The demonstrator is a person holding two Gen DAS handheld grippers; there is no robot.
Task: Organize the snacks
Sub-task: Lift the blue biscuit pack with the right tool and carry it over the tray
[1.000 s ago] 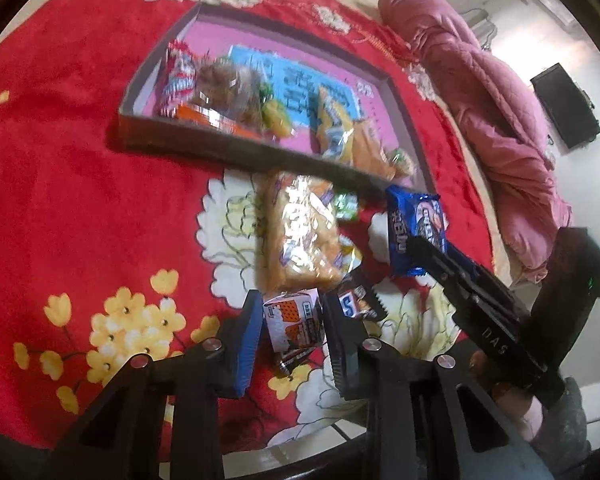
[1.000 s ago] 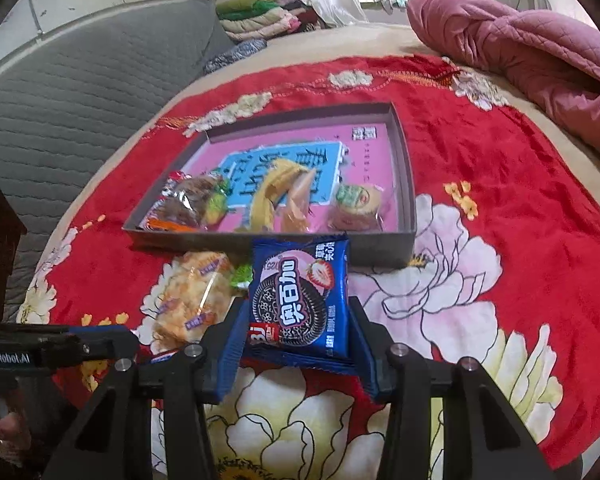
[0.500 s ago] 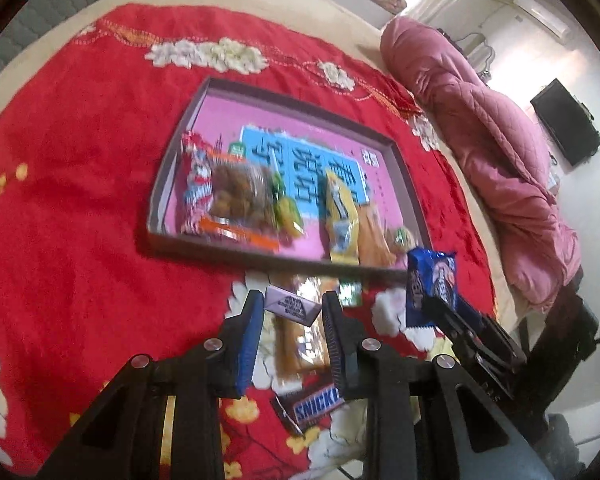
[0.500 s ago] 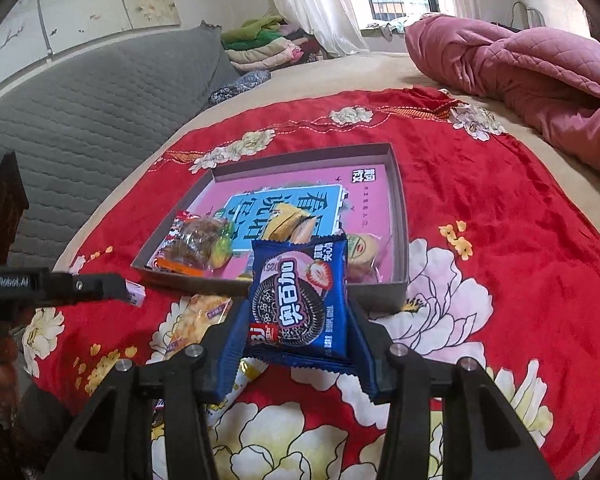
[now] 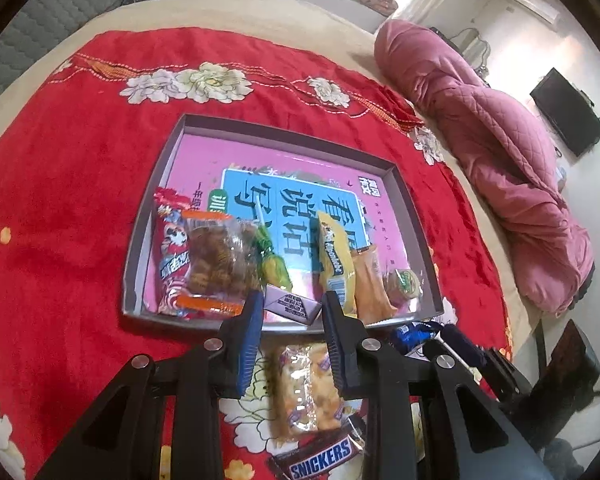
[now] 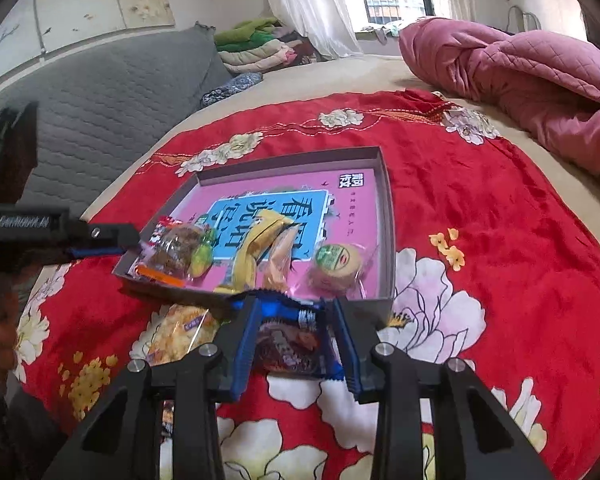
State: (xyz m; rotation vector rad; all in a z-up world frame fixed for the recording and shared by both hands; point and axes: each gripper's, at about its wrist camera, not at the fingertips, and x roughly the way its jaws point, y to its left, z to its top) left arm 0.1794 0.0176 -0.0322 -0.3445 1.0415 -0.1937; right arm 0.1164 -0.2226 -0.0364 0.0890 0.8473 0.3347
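Observation:
My left gripper (image 5: pixel 292 299) is shut on a small silver-purple wrapped candy (image 5: pixel 290 305), held over the near rim of the grey tray (image 5: pixel 416 240). In the tray lie a red packet (image 5: pixel 170 256), a clear bag of brown snacks (image 5: pixel 216 264), a yellow bar (image 5: pixel 334 264) and a round cake (image 5: pixel 406 282). My right gripper (image 6: pixel 294 304) grips a blue cookie packet (image 6: pixel 296 346); its jaws are closing and the packet crumples between the pads, just short of the tray (image 6: pixel 384 216). In the right wrist view the left gripper (image 6: pixel 128 240) reaches in from the left.
On the red flowered cloth (image 5: pixel 60 200) before the tray lie a clear packet of yellow crackers (image 5: pixel 308 392) and a Snickers bar (image 5: pixel 320 458). A pink quilt (image 6: pixel 520 76) is heaped at the right; a grey sofa back (image 6: pixel 120 92) stands behind.
My left gripper rose and moved forward to the tray's near rim with the small candy. The blue packet, upright before in the right gripper, is now squeezed and folded down.

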